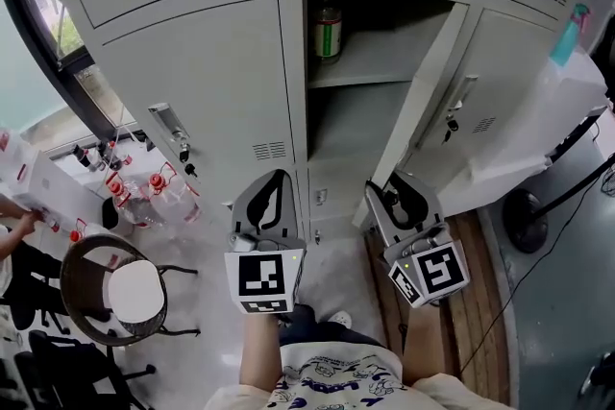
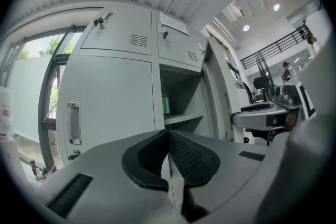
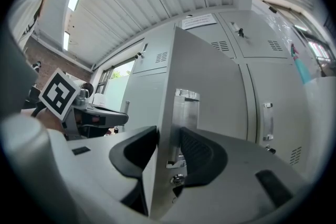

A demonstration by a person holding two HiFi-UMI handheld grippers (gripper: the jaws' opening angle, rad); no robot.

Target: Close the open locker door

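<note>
- Swung out toward the person from the right edge of its compartment, almost edge-on in the head view: the locker door [image 1: 423,101].
- Pinched at its free edge by the tongs of the right gripper [image 3: 168,147], one pad against the inner face and the other against the outer face at the metal handle [image 3: 186,113], with the lock just below.
- In the head view, tips of the right gripper [image 1: 389,187] at the door's lower stretch.
- Pressed together on nothing: tongs of the left gripper [image 2: 168,134], clear of the lockers, just left of the right gripper, aimed at the post between the closed door [image 2: 105,102] and the open compartment.
- Inside that compartment, at the left edge of the shelf [image 1: 375,62]: an upright bottle [image 1: 329,32] with a green label.
- On the closed door, near its left edge: keys [image 1: 183,149] hanging from the lock.
</note>
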